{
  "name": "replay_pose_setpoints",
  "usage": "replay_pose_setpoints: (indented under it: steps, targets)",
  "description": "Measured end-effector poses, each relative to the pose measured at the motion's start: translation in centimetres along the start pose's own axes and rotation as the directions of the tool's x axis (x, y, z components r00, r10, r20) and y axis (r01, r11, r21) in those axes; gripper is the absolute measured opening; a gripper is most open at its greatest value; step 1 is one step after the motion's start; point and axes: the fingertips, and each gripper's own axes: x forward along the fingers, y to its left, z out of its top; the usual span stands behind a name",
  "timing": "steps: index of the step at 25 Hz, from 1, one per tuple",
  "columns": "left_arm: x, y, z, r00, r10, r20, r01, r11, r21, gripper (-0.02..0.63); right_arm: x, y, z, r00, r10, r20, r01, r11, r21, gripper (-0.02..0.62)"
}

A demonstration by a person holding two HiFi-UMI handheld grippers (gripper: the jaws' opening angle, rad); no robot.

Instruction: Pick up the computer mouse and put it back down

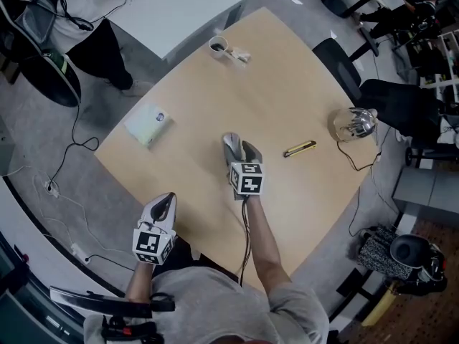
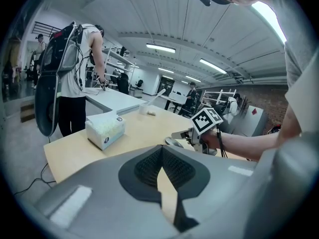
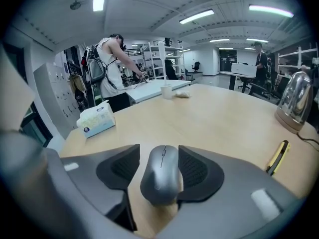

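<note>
While a person leans over a pale wooden desk [image 1: 287, 84], the right hand-held gripper [image 1: 240, 145] stands over a grey computer mouse [image 3: 160, 176] near the desk's middle, its jaws spread wide on either side of the mouse's long flanks. A strip of bare wood shows between the mouse and the left pad, while the right pad sits close against the other flank; whether it touches cannot be told, and no squeeze is evident. The mouse appears to rest on the desk, directly ahead of and between those jaws. Its long axis runs along the line the hand-held gripper points, with its rounded rear toward the person and its wheel end facing the far side. The right hand is plainly the nearer one. The left hand-held gripper [image 1: 166, 201] hangs well apart at the near left edge, its tips together on nothing. Any lift looks to need only a closing across the mouse's narrow width and a straight rise. Room is generous, with open wood on all sides. A yellow utility knife [image 1: 300, 148] lies to the right, near but clear, and a tissue box [image 1: 148, 124] sits well off to the left. A cup [image 1: 218, 46] stands at the far corner and a glass kettle [image 1: 353, 124] at the right edge.
</note>
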Motion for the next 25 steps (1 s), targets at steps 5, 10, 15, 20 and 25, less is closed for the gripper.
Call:
replay_pose_setpoints:
  steps: [5, 10, 15, 20, 25]
  targets:
    - [-0.6, -0.4, 0.9, 1.000, -0.005, 0.027, 0.005, 1.000, 0.016, 0.020, -2.0, -0.1, 0.7, 0.999, -0.015, 0.035, 0.015, 1.000, 0.012, 0.204]
    - [-1.6, -1.3, 1.6, 0.998, -0.015, 0.053, 0.013, 0.999, 0.037, 0.020, -4.6, 1.0, 1.0, 0.998, -0.006, 0.065, 0.004, 1.000, 0.024, 0.166]
    - [-2.2, -2.5, 2.6, 0.996, -0.031, 0.078, 0.026, 0.998, 0.063, 0.020, -7.1, 2.0, 1.5, 0.995, 0.002, 0.101, -0.004, 1.000, 0.021, 0.129]
    - [-2.8, -4.2, 3.5, 0.993, -0.059, 0.103, 0.049, 0.995, 0.092, 0.020, -9.9, 1.9, 2.0, 0.990, -0.015, 0.140, 0.011, 0.999, 0.031, 0.095]
    - [-3.3, -6.1, 4.4, 0.987, -0.098, 0.127, 0.081, 0.988, 0.129, 0.020, -12.7, 1.6, 1.5, 0.987, -0.029, 0.159, 0.020, 0.998, 0.056, 0.066]
